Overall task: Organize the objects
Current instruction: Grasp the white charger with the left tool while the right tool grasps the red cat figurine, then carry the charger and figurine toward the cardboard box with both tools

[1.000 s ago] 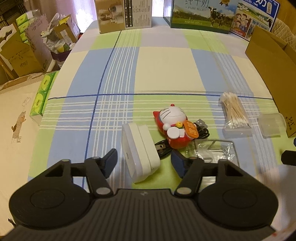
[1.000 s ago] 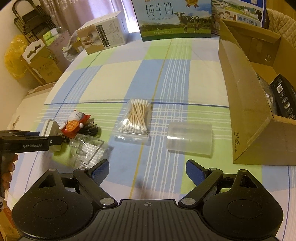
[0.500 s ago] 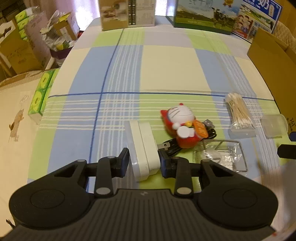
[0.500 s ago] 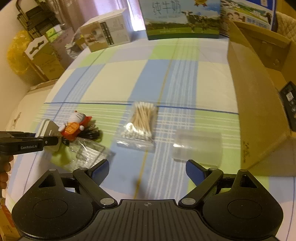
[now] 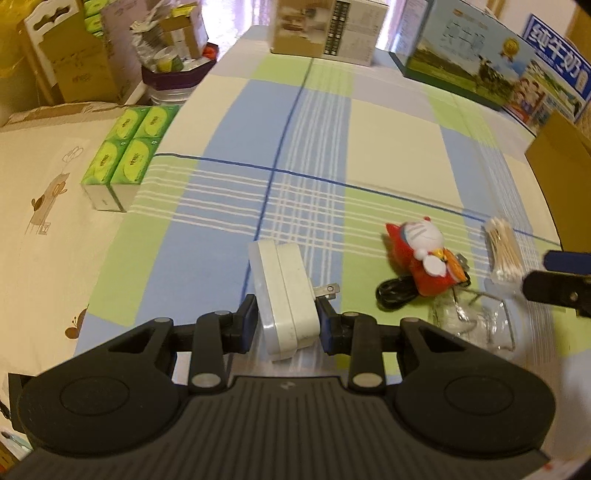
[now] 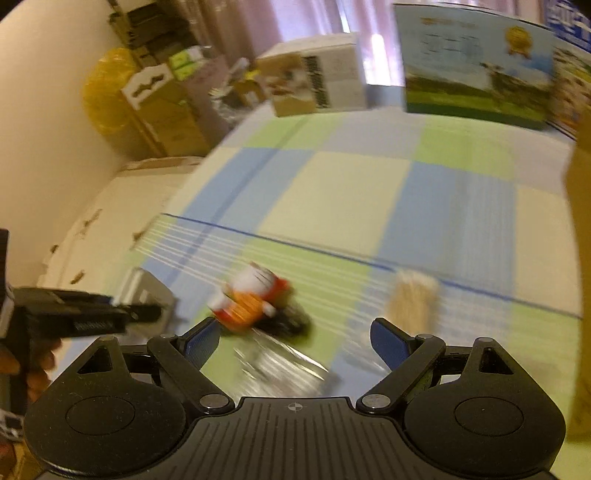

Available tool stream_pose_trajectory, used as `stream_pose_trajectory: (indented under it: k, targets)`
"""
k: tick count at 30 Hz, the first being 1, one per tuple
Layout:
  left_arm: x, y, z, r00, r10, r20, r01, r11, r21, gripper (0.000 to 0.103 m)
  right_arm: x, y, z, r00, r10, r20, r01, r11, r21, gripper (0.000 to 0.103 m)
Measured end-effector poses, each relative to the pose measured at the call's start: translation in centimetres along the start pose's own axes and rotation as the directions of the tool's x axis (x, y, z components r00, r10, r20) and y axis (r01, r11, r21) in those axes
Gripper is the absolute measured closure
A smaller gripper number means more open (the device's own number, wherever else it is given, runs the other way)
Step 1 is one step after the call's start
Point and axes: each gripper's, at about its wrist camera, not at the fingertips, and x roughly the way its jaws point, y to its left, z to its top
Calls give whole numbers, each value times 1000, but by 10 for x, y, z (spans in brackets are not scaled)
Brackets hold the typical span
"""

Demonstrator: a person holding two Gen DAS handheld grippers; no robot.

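My left gripper [image 5: 286, 319] is shut on a white plug adapter [image 5: 282, 295], whose metal prongs stick out to the right; it looks raised off the checked cloth. To its right lie a red and white cat figure [image 5: 424, 258] on a black cable [image 5: 393, 291], a clear plastic box [image 5: 476, 323] and a bag of cotton swabs [image 5: 504, 251]. My right gripper [image 6: 295, 341] is open above the clear box [image 6: 280, 363], with the figure [image 6: 251, 299] just beyond its left finger. The right wrist view is blurred.
A brown cardboard box [image 5: 561, 184] stands at the right edge of the cloth. Milk cartons [image 5: 476, 62] and a printed box [image 5: 328, 31] line the far edge. Green tissue packs [image 5: 123, 147] sit at the left, with more boxes behind.
My left gripper has closed on the white adapter and lifted it leftwards. My right gripper has swung left, from over the swabs and clear cup toward the figure and clear box.
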Motion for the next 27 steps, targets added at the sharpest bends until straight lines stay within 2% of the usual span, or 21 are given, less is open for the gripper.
stream_pose_trajectory:
  k: [3, 7, 14, 16, 19, 27]
  targets:
    - [2, 4, 4, 1000, 7, 12, -7, 1000, -16, 74, 19, 12, 11, 999, 32, -16, -32, 999, -9, 17]
    - [6, 10, 11, 1000, 14, 24, -13, 999, -37, 74, 42, 24, 20, 998, 44, -47, -45, 999, -30, 27]
    - [14, 13, 22, 999, 11, 32, -10, 999, -38, 74, 79, 32, 25, 993, 16, -117, -18, 1000, -22, 35]
    - [16, 12, 25, 999, 9, 33, -7, 999, -35, 74, 86, 32, 25, 991, -2, -130, -1, 1000, -22, 45]
    - [19, 12, 29, 999, 4, 35, -3, 999, -37, 74, 96, 31, 25, 990, -20, -142, 17, 1000, -22, 51]
    - [23, 6, 33, 999, -8, 35, 9, 1000, -20, 74, 97, 29, 24, 992, -19, -128, 13, 999, -45, 54]
